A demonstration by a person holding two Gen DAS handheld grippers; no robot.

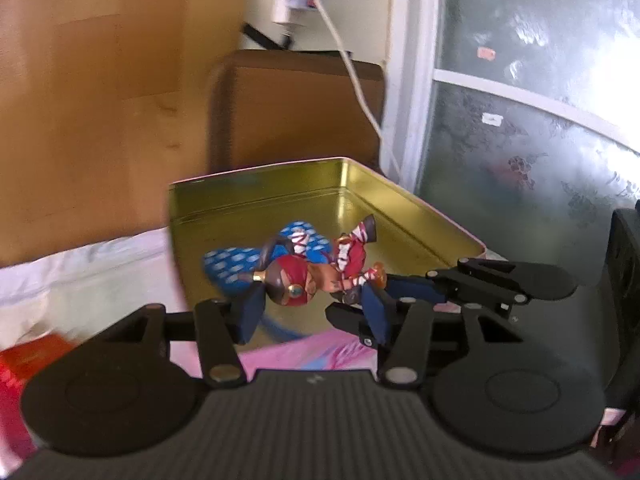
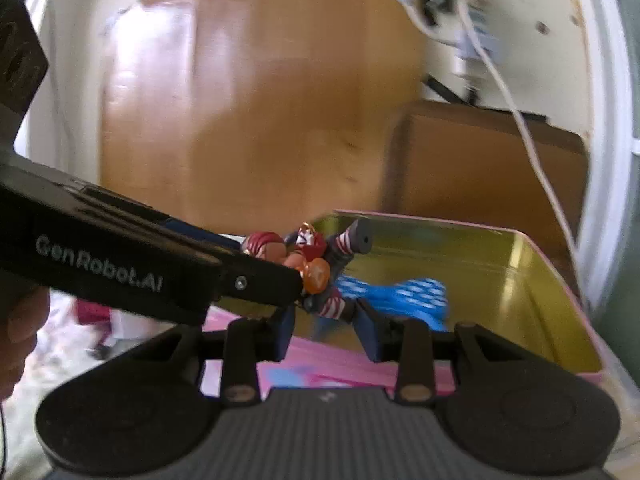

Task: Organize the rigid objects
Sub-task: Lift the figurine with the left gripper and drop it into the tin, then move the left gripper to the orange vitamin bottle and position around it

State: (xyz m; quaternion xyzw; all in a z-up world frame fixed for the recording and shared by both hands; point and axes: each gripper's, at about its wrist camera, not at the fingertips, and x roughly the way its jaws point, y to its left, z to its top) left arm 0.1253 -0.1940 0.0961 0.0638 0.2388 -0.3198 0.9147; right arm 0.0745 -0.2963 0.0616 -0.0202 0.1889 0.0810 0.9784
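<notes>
Both claws, left and right, clamp one red-and-white plastic toy figurine above one open gold-lined pink tin box containing one blue dotted piece.

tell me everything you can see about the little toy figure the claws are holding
The toy figure looks like painted hard plastic: a round dark-red head with a gem on the brow, a red outfit, red-and-white striped limbs, dark boots and an orange fist. It lies roughly level, held above the open gold-lined tin and over a blue dotted piece inside. The left claw grips by the head and body, the right claw at a striped leg.
</notes>
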